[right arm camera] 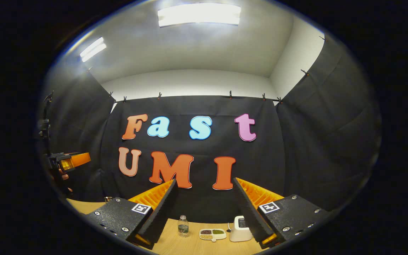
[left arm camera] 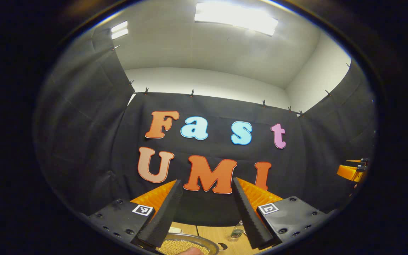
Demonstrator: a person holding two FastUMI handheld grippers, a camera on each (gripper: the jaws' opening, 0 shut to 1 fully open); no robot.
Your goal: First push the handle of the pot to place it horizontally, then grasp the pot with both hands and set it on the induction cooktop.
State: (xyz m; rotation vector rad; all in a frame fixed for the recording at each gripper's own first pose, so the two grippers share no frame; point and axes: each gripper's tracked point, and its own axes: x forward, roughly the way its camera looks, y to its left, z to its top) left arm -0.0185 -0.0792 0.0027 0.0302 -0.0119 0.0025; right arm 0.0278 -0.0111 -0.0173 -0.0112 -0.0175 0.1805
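Worktop (right arm camera: 190, 244), pale wood, runs along the bottom of both views, well below where both cameras aim; most of each picture is booth wall and ceiling.

Left tool (left arm camera: 204, 216): fingers spread apart, nothing between them. Directly beneath it, at the lower edge of the left gripper view, sits a round metal vessel (left arm camera: 190, 242) filled with small yellowish grains. I judge this to be the pot, though it is cut off and its handle cannot be made out, so its long axis cannot be told. The left tool appears the nearer to it and would need to drop downward.

Right tool (right arm camera: 204, 212): fingers likewise spread, gripping nothing. Beyond it on the worktop stand a white appliance (right arm camera: 240, 229), a divided dish (right arm camera: 212, 233) and a small bottle (right arm camera: 183, 225).

Induction cooktop: not identifiable with certainty; the white appliance is too small to classify.
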